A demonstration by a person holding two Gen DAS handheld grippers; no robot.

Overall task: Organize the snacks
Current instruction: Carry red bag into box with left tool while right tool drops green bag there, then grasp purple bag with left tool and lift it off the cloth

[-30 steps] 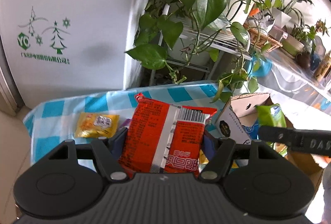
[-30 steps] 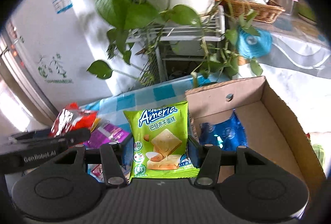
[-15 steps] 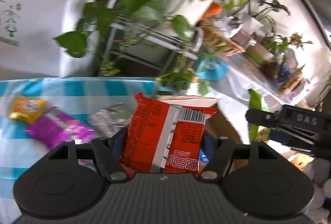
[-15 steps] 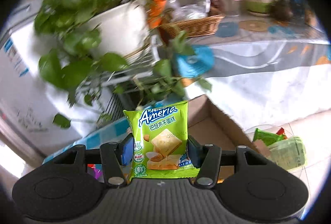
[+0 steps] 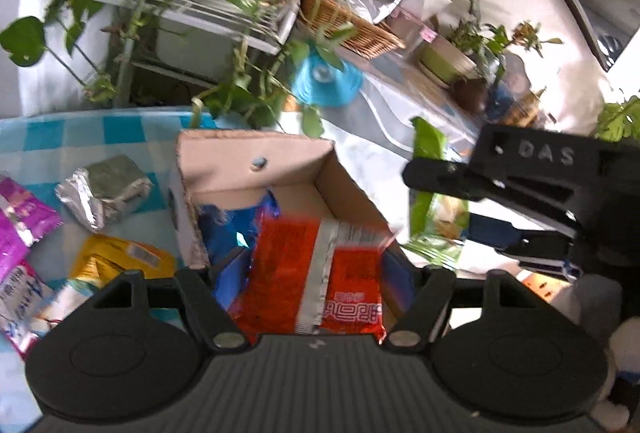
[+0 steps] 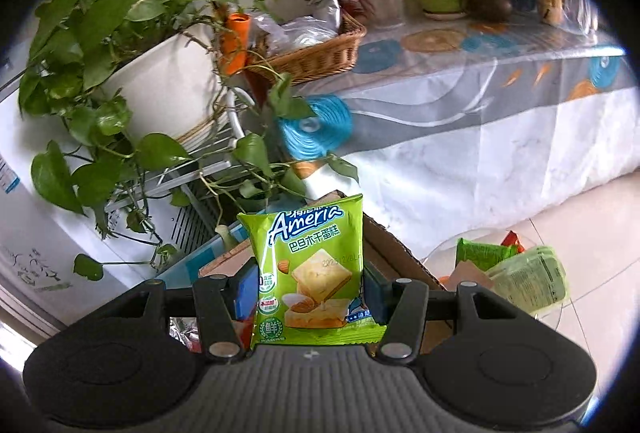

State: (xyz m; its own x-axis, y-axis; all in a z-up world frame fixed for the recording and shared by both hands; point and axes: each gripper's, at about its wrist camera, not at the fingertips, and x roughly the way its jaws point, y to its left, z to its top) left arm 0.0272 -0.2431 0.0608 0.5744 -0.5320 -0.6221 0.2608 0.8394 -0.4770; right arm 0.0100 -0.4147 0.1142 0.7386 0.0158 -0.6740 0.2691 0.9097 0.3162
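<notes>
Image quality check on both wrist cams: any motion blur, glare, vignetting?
Left wrist view: motion blur on the red snack packet between the opening jaws, foliage smeared, wall blown out at the upper right. Right wrist view: sharp, the green Ameria packet text readable, heavy black fisheye vignette in the corners, tablecloth bright but not clipped.

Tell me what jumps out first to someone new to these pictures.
A red snack packet sits between the left tongs, whose jaws are opening, right over an open cardboard box that already holds a blue packet. The right tongs grip a bright green snack bag in front of leafy potted plants.
</notes>
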